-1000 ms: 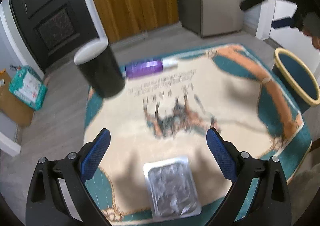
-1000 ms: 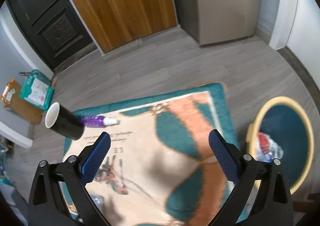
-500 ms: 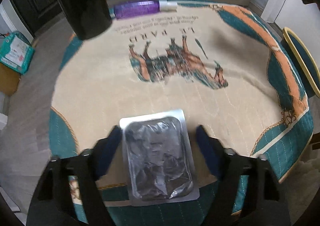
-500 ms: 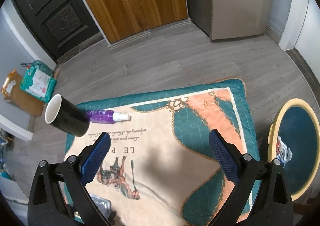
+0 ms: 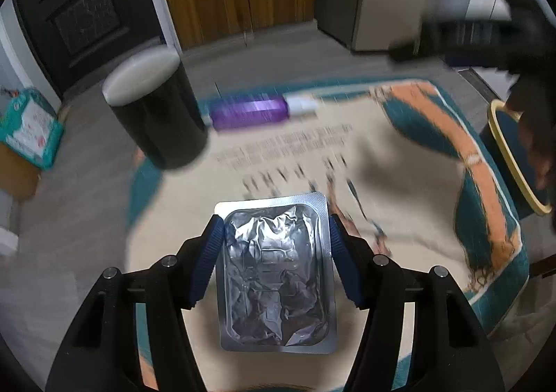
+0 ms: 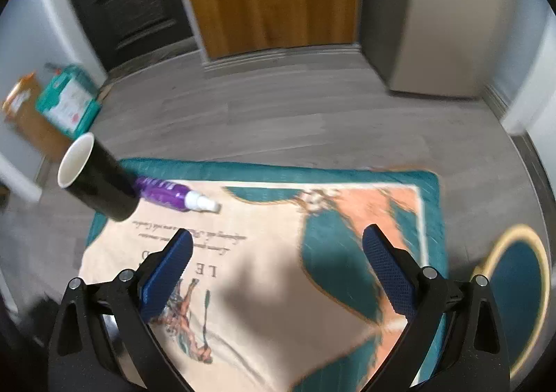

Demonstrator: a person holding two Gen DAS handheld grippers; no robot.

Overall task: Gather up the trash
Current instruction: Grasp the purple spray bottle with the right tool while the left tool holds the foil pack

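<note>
Here the left claw (image 5: 272, 232) pinches the foil blister pack (image 5: 274, 270); the right claw (image 6: 276, 249) gapes wide.

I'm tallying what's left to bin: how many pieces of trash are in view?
3: foil blister pack gripped between left gripper fingers; black cup and purple bottle together at the cloth's far corner. Others may be hidden.

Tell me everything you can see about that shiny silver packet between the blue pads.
The silver packet is a rectangular foil blister pack with a flat rim and one large, crumpled, seemingly empty pocket, its foil wrinkled and glinting. It lies lengthwise along the left hand-held gripper, whose blue pads press its two long edges, so it looks clamped. Beneath it is the patterned cloth; whether it rests on the cloth or is lifted clear is not visible. Nothing else touches it.
</note>
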